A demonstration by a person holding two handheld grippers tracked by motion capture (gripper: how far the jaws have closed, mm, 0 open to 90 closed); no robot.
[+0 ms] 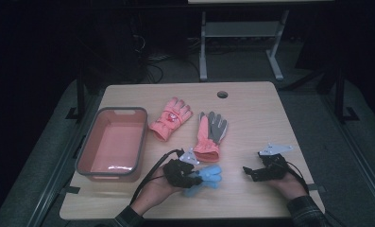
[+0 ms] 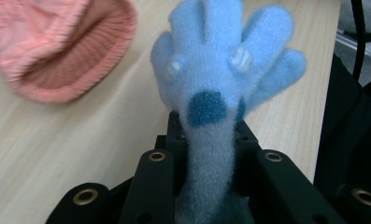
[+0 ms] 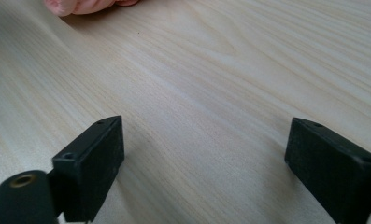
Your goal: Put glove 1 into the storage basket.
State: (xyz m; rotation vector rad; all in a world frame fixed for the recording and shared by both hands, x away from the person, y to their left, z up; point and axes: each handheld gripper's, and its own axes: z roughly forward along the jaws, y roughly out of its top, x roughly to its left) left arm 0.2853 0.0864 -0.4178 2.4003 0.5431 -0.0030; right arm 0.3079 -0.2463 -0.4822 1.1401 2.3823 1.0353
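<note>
Fleecy and light, the blue glove [image 1: 205, 178] at lower centre of the high view will sag limply, its cuff clenched between the left gripper [image 1: 191, 179] jaws, while the right gripper [image 1: 249, 173] rests with jaws spread over the bare wooden surface [image 1: 251, 113].

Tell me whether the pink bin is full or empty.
Empty. The high view shows the pink bin's bare floor; the blue glove is outside it, clamped in the left gripper.

bare table [image 1: 251, 189] between tools, coral gloves [image 1: 208, 135] ahead, bin [image 1: 110, 142] left
</note>
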